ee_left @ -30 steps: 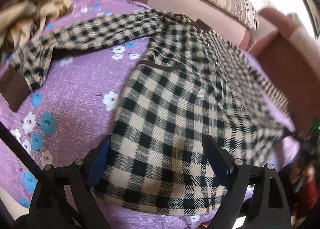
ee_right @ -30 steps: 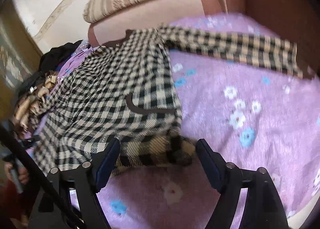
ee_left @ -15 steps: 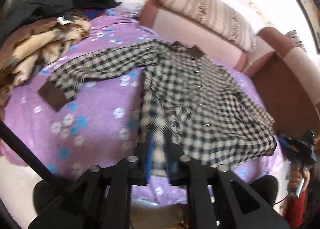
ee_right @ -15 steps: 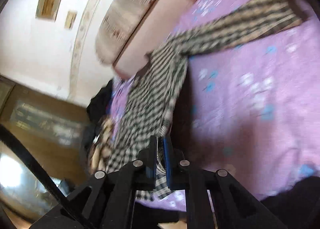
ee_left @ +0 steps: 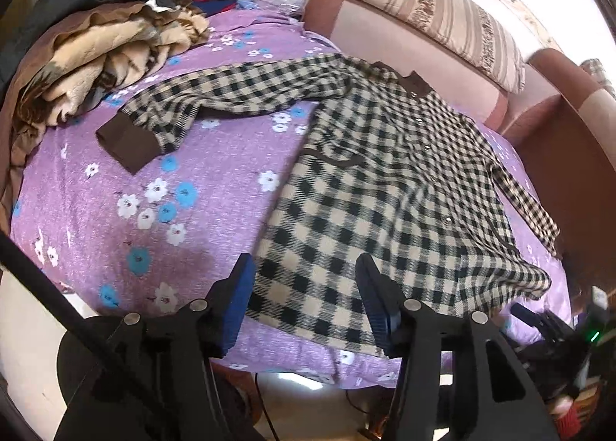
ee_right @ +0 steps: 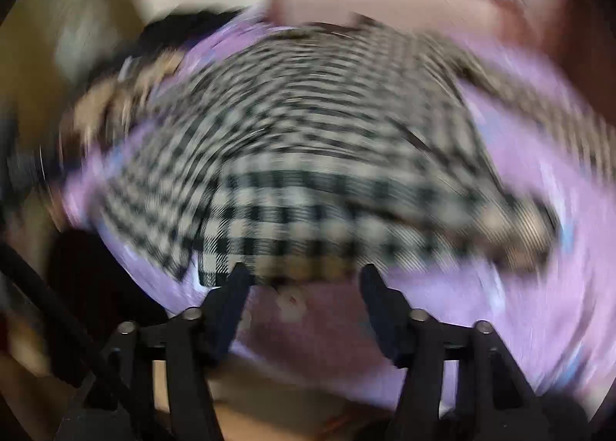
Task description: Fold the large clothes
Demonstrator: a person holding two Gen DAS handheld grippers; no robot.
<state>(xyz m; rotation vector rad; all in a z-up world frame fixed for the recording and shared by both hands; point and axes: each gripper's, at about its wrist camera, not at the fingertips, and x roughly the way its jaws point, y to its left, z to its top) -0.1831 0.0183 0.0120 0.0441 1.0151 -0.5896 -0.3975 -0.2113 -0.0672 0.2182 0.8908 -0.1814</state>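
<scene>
We see the black-and-cream checked flannel shirt (ee_left: 377, 187) spread flat, front up, on the purple flowered bedsheet (ee_left: 115, 187), its collar toward the pink sofa back, where half a second earlier both tongs pinched its hem; we judge the smoothing finished and folding not yet begun. The left gripper (ee_left: 304, 287) has just been opening: jaws apart above the hem, gripping nothing. The right gripper (ee_right: 302, 287), blurred, likewise stands reopened and empty.
</scene>
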